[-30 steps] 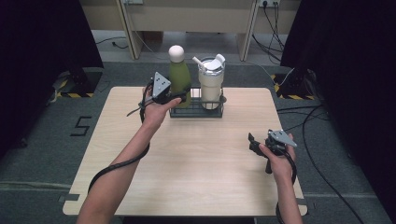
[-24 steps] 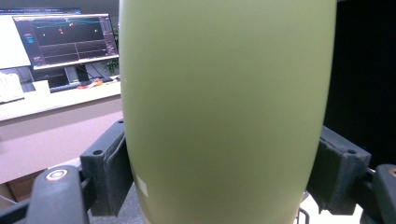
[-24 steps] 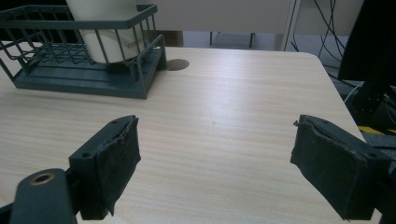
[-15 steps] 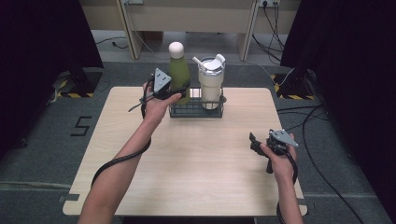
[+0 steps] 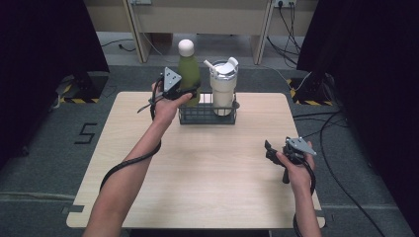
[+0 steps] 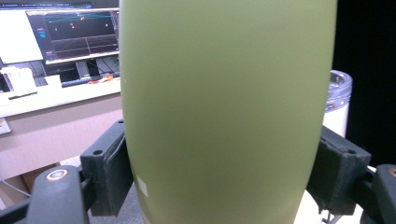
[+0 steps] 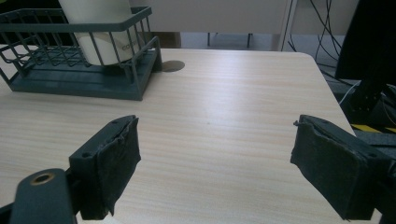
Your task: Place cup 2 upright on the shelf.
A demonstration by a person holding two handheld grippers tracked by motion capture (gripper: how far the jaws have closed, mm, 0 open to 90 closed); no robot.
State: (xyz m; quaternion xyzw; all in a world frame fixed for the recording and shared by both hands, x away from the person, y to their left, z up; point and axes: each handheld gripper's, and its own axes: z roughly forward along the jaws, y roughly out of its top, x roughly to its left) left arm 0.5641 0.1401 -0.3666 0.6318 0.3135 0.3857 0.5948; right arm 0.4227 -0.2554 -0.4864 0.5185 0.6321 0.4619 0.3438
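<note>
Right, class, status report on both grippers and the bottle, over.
Left gripper shut on green bottle at the rack. Right gripper open, empty, over table. Tumbler close beside bottle.

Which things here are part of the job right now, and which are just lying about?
In the job:
left tool, shut on the green bottle
wire basket

Lying about:
white tumbler in the basket
right tool, open over the table

We see a matte olive-green metal bottle (image 5: 188,74) with a white round cap, a cream tumbler (image 5: 222,94), a dark grey wire basket (image 5: 206,115), a pale wood-grain table (image 5: 197,173).
</note>
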